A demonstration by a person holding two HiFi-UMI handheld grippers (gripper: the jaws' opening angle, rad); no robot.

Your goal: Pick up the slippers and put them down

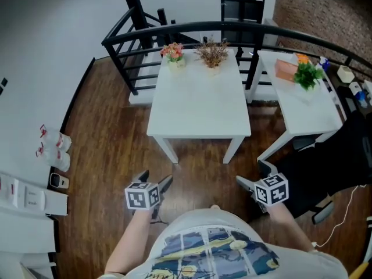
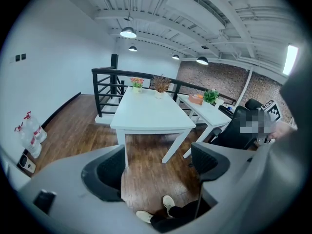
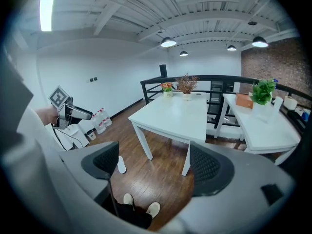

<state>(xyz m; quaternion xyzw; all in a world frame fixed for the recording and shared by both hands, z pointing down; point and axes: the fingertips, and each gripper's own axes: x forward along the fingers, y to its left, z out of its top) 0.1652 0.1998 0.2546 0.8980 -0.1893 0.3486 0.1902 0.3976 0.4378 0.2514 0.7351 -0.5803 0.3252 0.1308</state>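
From the head view, I hold the left gripper [image 1: 154, 180] and the right gripper [image 1: 254, 176] over the wooden floor [image 1: 116, 156], just short of the white desk [image 1: 197, 109]. In the left gripper view, the jaws are spread with nothing between them. In the right gripper view, the jaws are spread too. What looks like a white slipper [image 3: 121, 165] lies on the floor near the desk's front leg.

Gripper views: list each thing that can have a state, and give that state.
left gripper: jaws apart, nothing between them.
right gripper: jaws apart, nothing between them.
ceiling lamps: lit.
white table: upright, two flower pots standing at its far end.
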